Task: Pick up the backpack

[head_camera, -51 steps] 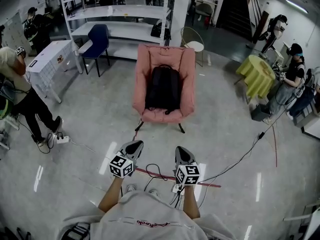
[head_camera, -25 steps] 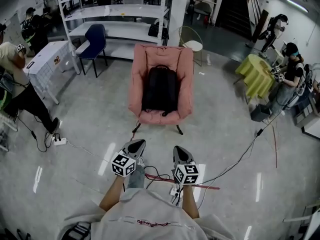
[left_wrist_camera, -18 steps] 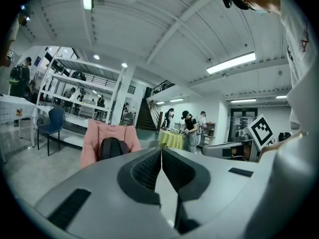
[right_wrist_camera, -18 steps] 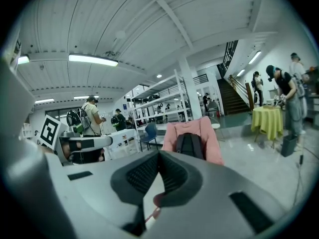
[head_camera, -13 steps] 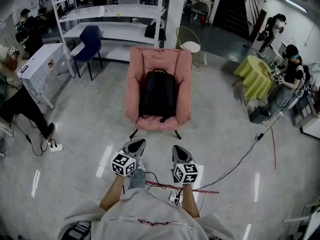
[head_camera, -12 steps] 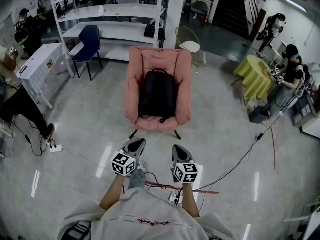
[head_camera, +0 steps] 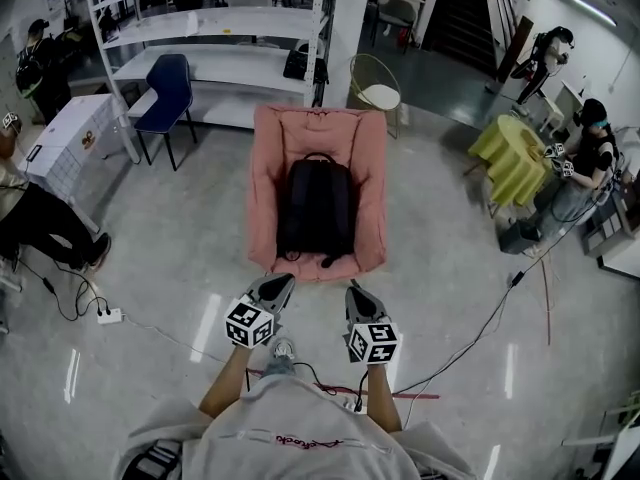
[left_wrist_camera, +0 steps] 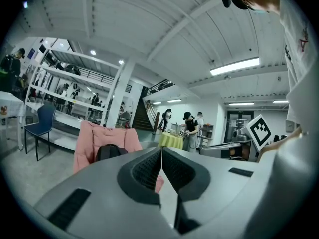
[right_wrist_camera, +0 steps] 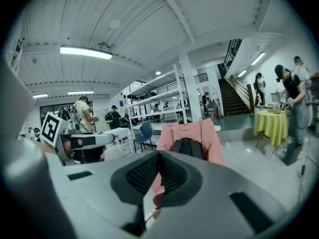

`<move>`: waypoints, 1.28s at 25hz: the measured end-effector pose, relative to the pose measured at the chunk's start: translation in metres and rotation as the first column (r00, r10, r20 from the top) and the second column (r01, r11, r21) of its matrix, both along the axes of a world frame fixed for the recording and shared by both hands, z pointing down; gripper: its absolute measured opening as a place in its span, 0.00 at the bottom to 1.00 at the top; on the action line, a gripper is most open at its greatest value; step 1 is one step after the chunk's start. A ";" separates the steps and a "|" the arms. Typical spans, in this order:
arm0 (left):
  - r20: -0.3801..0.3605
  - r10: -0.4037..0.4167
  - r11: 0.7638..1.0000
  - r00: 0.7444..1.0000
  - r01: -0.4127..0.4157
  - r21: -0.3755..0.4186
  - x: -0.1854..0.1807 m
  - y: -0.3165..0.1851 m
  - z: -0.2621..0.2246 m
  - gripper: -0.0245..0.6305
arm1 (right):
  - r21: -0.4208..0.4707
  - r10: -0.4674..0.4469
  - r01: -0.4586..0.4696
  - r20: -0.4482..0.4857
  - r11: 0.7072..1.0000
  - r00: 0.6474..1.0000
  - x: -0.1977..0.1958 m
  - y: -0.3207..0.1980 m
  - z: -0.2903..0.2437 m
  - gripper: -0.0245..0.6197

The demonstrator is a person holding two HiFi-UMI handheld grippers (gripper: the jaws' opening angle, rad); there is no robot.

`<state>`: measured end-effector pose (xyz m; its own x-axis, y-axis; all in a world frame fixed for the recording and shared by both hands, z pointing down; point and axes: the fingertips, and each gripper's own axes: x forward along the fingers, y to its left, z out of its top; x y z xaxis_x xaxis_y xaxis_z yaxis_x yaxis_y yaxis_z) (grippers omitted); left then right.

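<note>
A black backpack [head_camera: 318, 208] leans upright against the back of a pink padded chair [head_camera: 268, 193] in the middle of the floor. It also shows ahead as the backpack [left_wrist_camera: 110, 152] in the left gripper view and the backpack [right_wrist_camera: 185, 147] in the right gripper view. My left gripper [head_camera: 279, 283] hangs just short of the chair's front edge, shut with nothing in it. My right gripper [head_camera: 354, 291] is beside it, level with it, also shut and empty. Neither touches the chair or the backpack.
Red and black cables [head_camera: 400, 393] run across the grey floor by my feet. A blue chair [head_camera: 167, 86] and white shelving [head_camera: 215, 28] stand behind left, a yellow-covered table [head_camera: 513, 153] and people at right, a white table [head_camera: 65, 138] and another person at left.
I have walked toward the pink chair. It and the backpack now sit closer, its front edge right before both grippers. Both grippers stay shut and side by side.
</note>
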<state>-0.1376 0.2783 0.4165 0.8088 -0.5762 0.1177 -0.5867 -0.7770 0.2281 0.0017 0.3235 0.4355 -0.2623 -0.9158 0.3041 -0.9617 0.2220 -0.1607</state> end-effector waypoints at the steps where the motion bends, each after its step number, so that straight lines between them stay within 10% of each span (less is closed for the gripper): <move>1: 0.001 0.001 1.000 1.000 -0.001 -0.003 -0.002 -0.012 0.000 0.06 | -0.001 0.001 -0.001 -0.002 1.000 1.000 -0.001 -0.012 -0.001 0.07; 17: -0.011 0.035 0.999 0.999 -0.035 0.018 -0.019 -0.170 -0.004 0.06 | 0.034 0.054 -0.053 -0.035 0.998 0.998 -0.011 -0.167 -0.014 0.07; 32: 0.022 0.073 0.997 0.997 -0.073 0.006 -0.012 -0.187 0.018 0.06 | 0.019 0.111 -0.111 -0.035 0.994 0.993 0.003 -0.176 0.003 0.07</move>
